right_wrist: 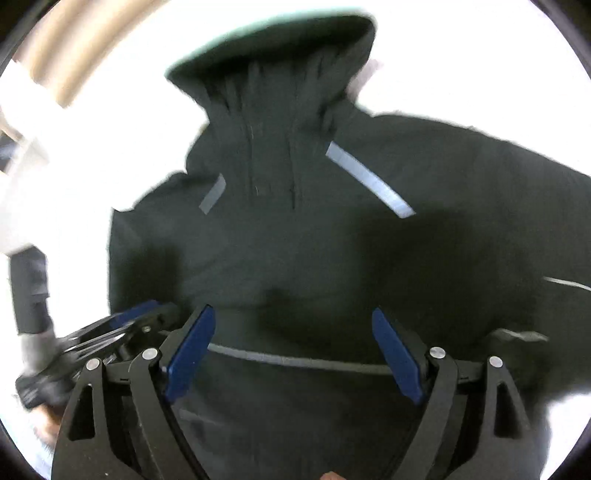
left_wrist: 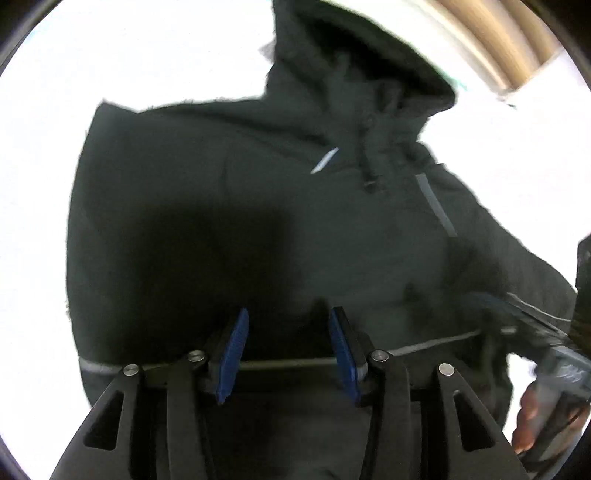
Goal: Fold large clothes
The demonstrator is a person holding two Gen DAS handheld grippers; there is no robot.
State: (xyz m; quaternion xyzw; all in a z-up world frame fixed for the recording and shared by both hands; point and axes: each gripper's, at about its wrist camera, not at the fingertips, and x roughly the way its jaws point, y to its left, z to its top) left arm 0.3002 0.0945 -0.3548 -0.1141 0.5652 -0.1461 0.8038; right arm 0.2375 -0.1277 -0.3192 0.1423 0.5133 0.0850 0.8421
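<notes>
A large black hooded jacket with grey reflective stripes lies spread flat on a white surface, hood pointing away; it also fills the right wrist view. My left gripper is open, its blue pads hovering over the jacket's lower part by a grey hem stripe. My right gripper is open wide above the same stripe, holding nothing. The left gripper shows at the left edge of the right wrist view; the right one shows at the right edge of the left wrist view.
The white surface surrounds the jacket. A wooden strip runs along the far edge, also in the right wrist view. A hand grips the right tool at the lower right.
</notes>
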